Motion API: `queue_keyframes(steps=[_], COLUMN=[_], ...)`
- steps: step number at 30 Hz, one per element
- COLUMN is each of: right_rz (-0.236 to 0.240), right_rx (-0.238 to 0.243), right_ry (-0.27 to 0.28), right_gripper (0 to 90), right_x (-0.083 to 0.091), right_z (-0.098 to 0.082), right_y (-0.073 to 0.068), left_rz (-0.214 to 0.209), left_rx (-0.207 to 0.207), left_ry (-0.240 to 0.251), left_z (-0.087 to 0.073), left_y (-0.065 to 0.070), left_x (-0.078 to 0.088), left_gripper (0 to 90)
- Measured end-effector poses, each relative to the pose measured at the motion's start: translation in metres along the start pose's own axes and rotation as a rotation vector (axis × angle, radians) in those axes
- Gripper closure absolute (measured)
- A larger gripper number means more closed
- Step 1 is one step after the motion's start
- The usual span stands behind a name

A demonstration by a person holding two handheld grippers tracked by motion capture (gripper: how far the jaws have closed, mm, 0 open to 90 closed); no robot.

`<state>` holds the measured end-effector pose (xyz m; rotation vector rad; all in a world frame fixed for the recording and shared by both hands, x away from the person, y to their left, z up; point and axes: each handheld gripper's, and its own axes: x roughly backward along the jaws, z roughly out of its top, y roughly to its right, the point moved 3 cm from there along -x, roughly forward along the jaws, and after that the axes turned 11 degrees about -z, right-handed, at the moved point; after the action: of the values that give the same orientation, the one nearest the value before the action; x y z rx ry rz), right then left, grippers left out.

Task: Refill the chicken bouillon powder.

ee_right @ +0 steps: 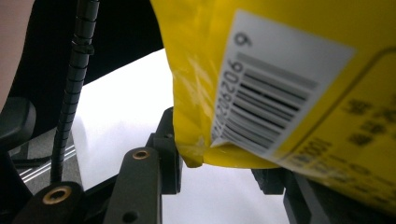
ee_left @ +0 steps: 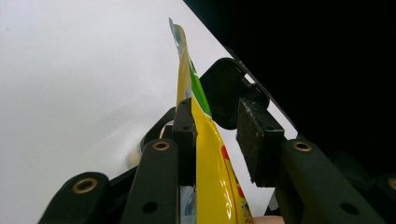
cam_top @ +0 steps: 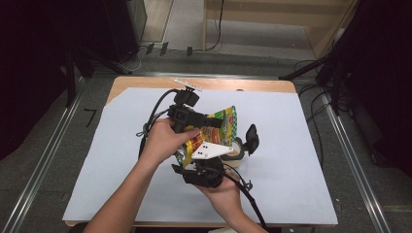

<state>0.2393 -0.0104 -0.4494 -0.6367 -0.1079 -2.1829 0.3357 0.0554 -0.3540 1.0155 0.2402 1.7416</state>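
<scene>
Yellow pouch (cam_top: 214,133) fills gap between left gripper (cam_top: 221,122) and right gripper (cam_top: 245,145); tape roll (cam_top: 236,151) just under right gripper; white mat (cam_top: 301,160) open rightward, leftward.

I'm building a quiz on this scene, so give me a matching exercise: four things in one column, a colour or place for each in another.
Things:
1. snack bag
2. table cover
3. tape roll
4. left gripper

Descriptions:
A. pale sheet spread over the wooden tabletop
B. black jaws either side of the bag's edge
C. yellow, with a barcode label
D. lies on the sheet, just right of the bag

Pairs: 1-C, 2-A, 3-D, 4-B
</scene>
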Motion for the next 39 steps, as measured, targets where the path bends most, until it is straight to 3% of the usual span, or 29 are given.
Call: queue_keyframes(steps=[39], right_rz=[-0.026], right_rx=[-0.006], right_ry=[0.002], right_gripper=[61.3], right_x=[0.0047], right_z=[-0.0026], right_y=[0.0055], left_rz=[-0.01], left_rx=[-0.02], left_ry=[-0.015], left_z=[0.0035], left_y=[0.0035], left_x=[-0.0093], left_gripper=[69.1])
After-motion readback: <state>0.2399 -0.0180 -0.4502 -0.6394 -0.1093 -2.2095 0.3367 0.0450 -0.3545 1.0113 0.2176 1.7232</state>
